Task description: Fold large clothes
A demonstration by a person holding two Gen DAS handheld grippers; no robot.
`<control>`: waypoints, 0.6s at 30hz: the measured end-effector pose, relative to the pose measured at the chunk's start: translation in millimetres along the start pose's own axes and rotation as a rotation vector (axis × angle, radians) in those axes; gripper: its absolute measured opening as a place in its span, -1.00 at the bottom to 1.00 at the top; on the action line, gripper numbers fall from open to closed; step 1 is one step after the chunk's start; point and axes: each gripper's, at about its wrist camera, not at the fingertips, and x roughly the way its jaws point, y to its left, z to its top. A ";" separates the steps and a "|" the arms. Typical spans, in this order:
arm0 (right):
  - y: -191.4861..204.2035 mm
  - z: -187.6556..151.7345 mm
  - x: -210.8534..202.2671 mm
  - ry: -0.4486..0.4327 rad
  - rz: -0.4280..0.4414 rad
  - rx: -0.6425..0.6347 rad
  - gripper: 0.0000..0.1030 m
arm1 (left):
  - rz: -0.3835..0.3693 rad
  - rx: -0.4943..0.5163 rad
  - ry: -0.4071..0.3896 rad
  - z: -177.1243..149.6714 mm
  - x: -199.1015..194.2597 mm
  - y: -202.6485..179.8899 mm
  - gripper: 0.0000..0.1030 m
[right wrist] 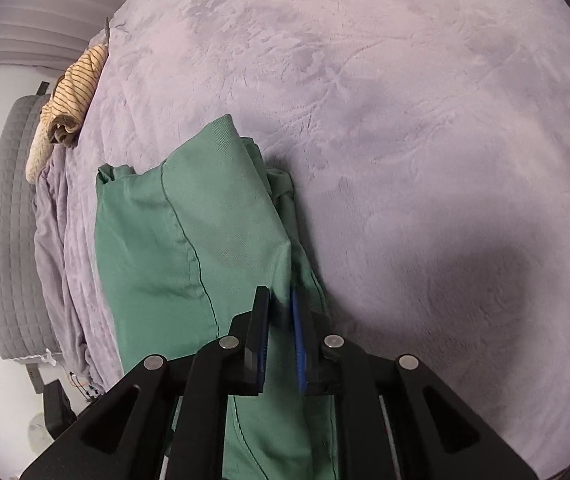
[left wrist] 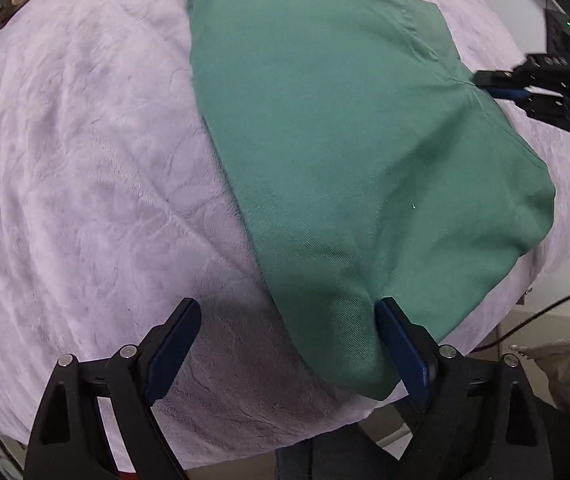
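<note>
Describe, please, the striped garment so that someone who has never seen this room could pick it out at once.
Start from the lilac plush blanket that covers the bed and follow it to the edge beside the grey quilted headboard. There lies the striped garment, bunched and rolled. Its yellow cloth with thin dark stripes sets it apart from the plain green garment that the right gripper grips.

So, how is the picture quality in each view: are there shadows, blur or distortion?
Left wrist view: strong fisheye bulge, the lilac blanket curves like a dome; a soft shadow lies between the open left gripper fingers. Right wrist view: a broad dark shadow falls on the blanket at right; the right gripper, shut on the green garment, looks slightly blurred.
</note>
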 end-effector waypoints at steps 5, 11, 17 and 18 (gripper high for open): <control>21.3 -47.5 -44.0 -0.004 0.006 -0.081 -0.70 | 0.016 0.016 -0.007 -6.0 -5.3 -4.7 0.75; 38.0 -106.0 -36.8 0.076 -0.083 -0.186 -0.71 | 0.013 -0.004 -0.007 -22.9 -12.6 0.7 0.75; -15.2 -115.5 0.0 0.132 -0.150 -0.006 -0.84 | 0.022 -0.017 -0.012 -31.1 -14.4 -2.8 0.75; -20.7 -115.7 2.6 0.136 -0.141 0.013 -0.85 | 0.023 -0.022 -0.013 -33.0 -14.1 -3.1 0.75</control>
